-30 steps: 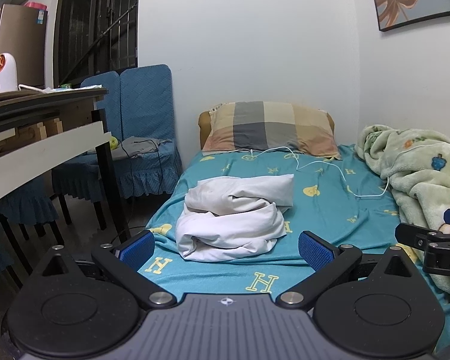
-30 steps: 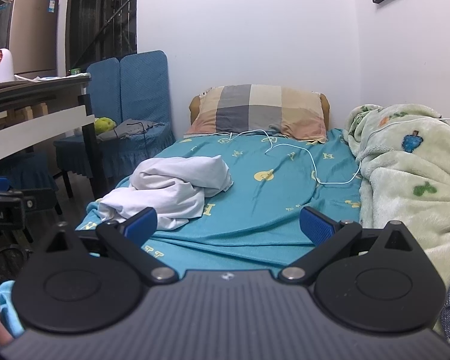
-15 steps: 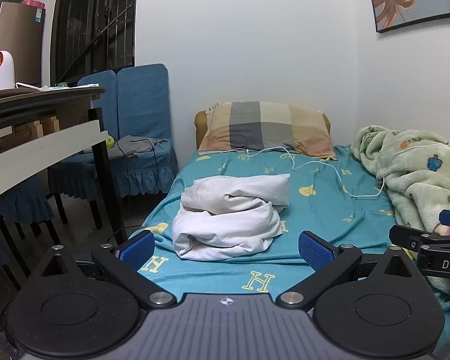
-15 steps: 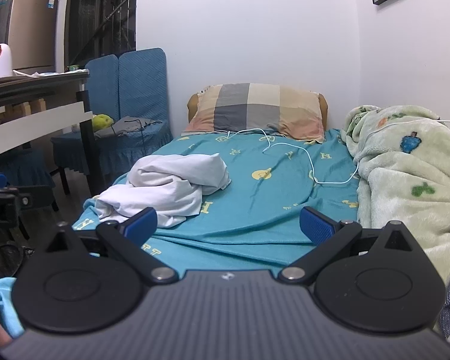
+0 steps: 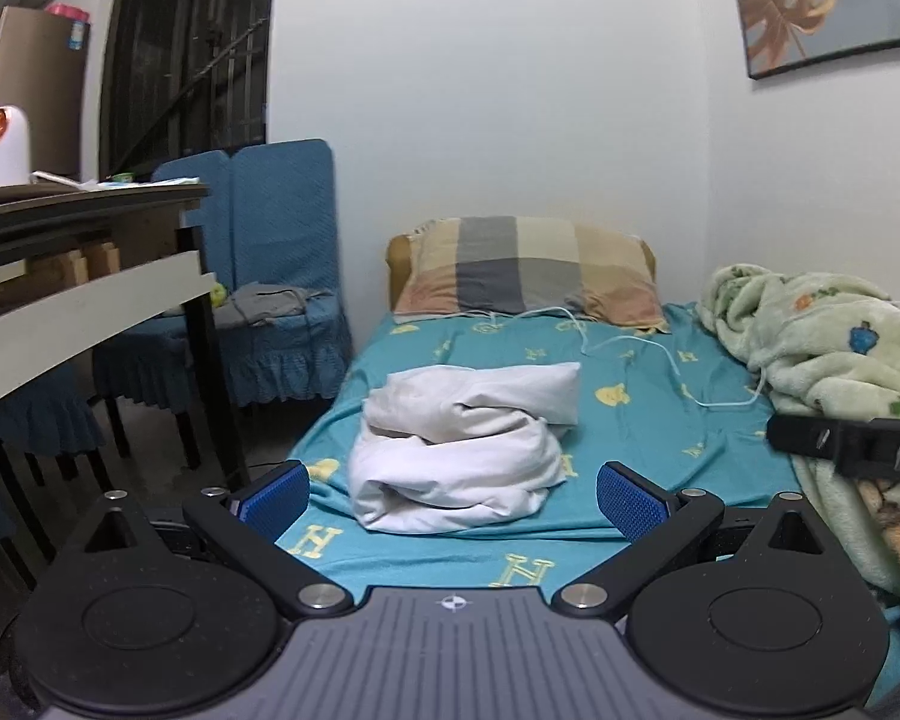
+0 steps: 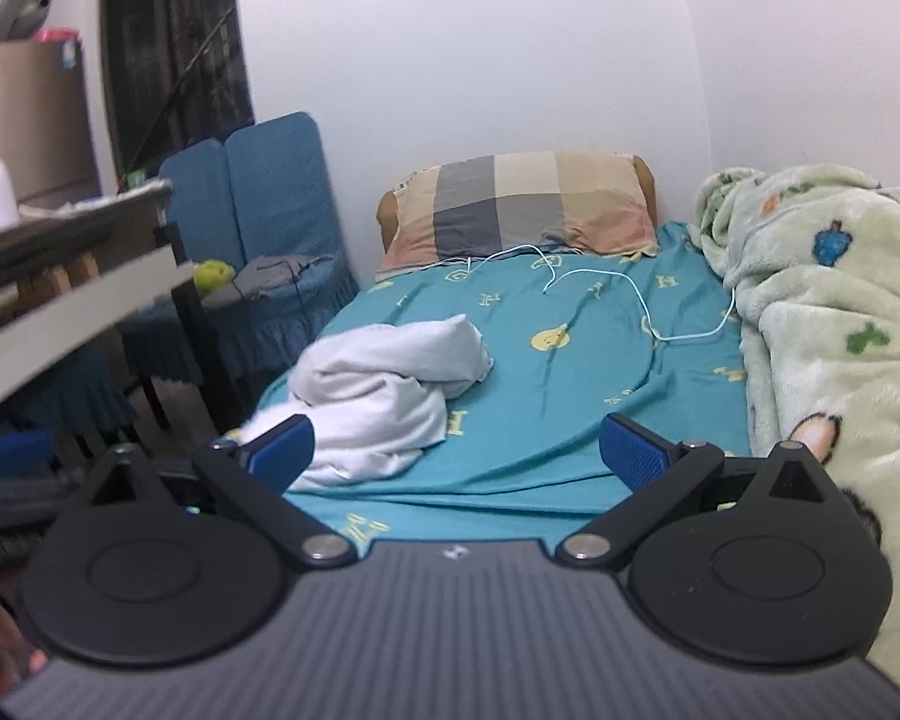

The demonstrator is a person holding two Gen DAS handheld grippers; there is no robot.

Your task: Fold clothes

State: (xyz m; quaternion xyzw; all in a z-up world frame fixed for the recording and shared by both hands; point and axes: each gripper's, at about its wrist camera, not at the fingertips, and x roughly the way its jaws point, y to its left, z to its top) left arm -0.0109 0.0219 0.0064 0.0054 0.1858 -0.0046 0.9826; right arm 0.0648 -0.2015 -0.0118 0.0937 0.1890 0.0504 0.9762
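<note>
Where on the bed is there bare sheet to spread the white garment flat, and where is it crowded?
Bare sheet lies between the white garment and the green blanket. The blanket crowds the right side; a white cable trails below the pillow.

Framed gold-leaf wall picture (image 5: 810, 6) cut by top-right edge; dark wooden table (image 6: 60, 276) blurred, cropped left.

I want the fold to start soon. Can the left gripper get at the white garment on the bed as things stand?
Probably yes. The left gripper is open and faces the white garment heaped on the teal bedsheet; nothing lies between them, and the white cable sits farther back.
</note>
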